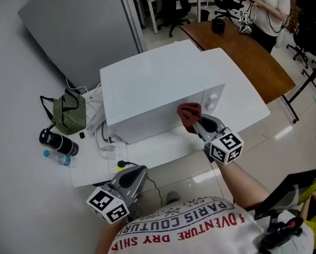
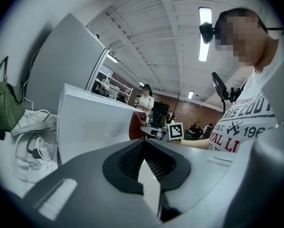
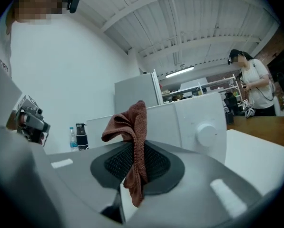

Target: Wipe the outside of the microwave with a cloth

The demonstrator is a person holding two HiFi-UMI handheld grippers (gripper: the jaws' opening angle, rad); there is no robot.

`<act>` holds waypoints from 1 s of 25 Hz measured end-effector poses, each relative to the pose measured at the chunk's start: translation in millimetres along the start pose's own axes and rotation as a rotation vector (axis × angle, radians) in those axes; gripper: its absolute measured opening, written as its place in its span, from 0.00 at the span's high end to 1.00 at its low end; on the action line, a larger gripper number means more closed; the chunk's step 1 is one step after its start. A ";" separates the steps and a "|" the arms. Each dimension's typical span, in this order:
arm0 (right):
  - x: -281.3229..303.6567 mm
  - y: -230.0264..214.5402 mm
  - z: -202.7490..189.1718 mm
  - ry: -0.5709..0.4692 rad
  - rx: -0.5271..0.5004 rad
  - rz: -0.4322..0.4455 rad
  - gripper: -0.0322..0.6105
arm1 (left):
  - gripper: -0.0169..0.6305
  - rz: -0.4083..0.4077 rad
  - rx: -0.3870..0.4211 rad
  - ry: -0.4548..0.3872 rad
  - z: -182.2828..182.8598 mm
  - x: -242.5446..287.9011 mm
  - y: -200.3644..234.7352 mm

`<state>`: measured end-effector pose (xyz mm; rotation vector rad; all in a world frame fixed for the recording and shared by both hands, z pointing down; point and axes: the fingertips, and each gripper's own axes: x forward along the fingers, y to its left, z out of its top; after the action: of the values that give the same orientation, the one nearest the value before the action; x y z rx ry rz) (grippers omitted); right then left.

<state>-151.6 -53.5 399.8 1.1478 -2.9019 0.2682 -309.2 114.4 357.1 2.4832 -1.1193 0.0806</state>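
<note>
White worktop (image 1: pixel 160 144) carries, from the left, a green bag (image 1: pixel 69 113), a black flask (image 1: pixel 56 141), a water bottle (image 1: pixel 58 158) and cables (image 1: pixel 102 134) beside the microwave (image 1: pixel 152 86). Left tool (image 1: pixel 138 172) hangs low before the worktop edge, jaws together, empty. Right tool (image 1: pixel 199 125) clamps the red-brown cloth (image 1: pixel 188 114) at the microwave's front, beside its knobs (image 1: pixel 213 100).

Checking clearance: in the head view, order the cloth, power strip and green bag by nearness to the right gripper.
1. Cloth, clamped in the right gripper.
2. Power strip, partway to the left.
3. Green bag, far off to the left.
</note>
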 end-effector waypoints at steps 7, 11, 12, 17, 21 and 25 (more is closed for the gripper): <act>44.4 97.0 -29.7 0.059 -0.035 0.223 0.88 | 0.96 0.093 -0.037 -0.034 -6.5 -37.0 17.5; 78.5 147.3 -55.4 0.096 -0.098 0.307 0.88 | 0.96 0.162 -0.065 -0.044 -15.9 -65.3 33.2; 87.9 158.7 -61.7 0.101 -0.098 0.328 0.88 | 0.96 0.187 -0.075 -0.046 -19.5 -73.6 36.3; 128.5 202.1 -90.7 0.134 -0.090 0.397 0.88 | 0.96 0.288 -0.113 -0.049 -33.6 -110.5 47.2; 151.6 220.1 -106.5 0.158 -0.110 0.423 0.88 | 0.96 0.353 -0.129 -0.053 -39.6 -134.1 54.3; 163.8 213.9 -114.6 0.178 -0.093 0.393 0.88 | 0.96 0.378 -0.133 -0.053 -40.9 -141.2 58.0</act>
<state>-423.0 7.3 491.3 0.5045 -2.9166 0.2210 -442.1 195.6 383.7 2.1422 -1.5516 0.0473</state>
